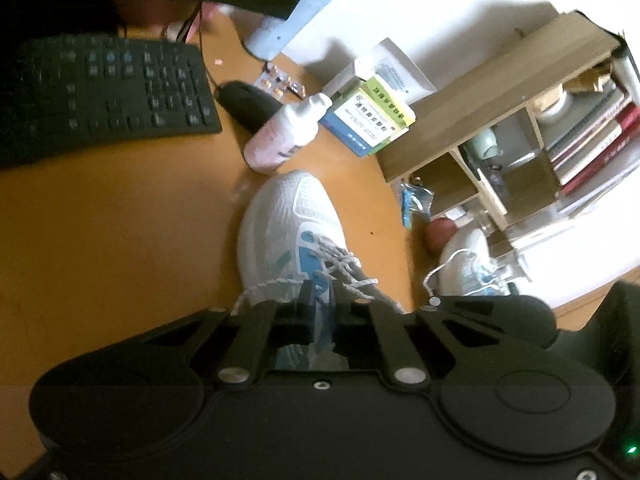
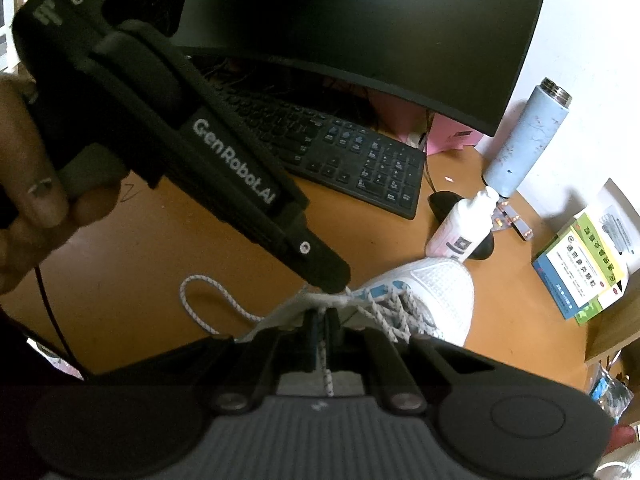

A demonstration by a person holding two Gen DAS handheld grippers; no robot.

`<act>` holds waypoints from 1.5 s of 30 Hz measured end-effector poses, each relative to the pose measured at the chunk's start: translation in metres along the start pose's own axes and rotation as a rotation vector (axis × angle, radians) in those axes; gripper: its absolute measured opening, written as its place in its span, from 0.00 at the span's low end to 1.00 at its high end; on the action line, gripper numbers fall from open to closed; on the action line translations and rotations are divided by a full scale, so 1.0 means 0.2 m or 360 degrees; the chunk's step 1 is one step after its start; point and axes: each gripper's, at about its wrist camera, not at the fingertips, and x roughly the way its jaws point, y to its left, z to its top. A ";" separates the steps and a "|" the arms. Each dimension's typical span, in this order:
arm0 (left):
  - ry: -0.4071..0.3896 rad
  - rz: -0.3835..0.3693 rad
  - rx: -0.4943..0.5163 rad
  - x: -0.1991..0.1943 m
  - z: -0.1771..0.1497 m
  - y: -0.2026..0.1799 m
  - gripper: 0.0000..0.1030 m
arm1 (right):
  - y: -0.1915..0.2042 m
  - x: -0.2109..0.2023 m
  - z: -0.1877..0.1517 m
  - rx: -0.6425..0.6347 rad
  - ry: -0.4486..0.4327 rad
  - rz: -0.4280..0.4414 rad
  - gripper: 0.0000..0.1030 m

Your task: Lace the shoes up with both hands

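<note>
Both claws, left (image 2: 334, 282) and right (image 2: 320, 322), are closed, tips near together.

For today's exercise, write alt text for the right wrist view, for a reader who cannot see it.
The right gripper is shut on a speckled white lace of a white and blue shoe on an orange desk, while the left gripper meets the laces from above. Behind are a keyboard and a dark monitor.

The white sneaker (image 2: 436, 292) has a woven mesh cloth upper and a rough braided speckled lace (image 2: 208, 300). The counter (image 1: 100, 220) is smooth orange-brown wood laminate. The flask (image 2: 524, 136) looks like scuffed pale-blue painted metal; the keyboard (image 2: 352, 156) is matt black plastic.
</note>
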 end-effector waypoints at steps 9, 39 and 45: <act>-0.0089 0.0091 0.0119 -0.09 0.00 -0.04 0.00 | 0.03 -0.04 -0.02 -0.0004 -0.0020 -0.0107 0.33; -0.0124 0.0004 -0.0029 -0.06 -0.04 0.00 0.00 | 0.11 -0.13 -0.13 -0.0139 -0.0010 -0.0328 0.38; -0.0213 0.0099 0.0068 -0.14 -0.01 -0.02 0.00 | 0.10 -0.14 -0.13 -0.0213 -0.0019 -0.0414 0.37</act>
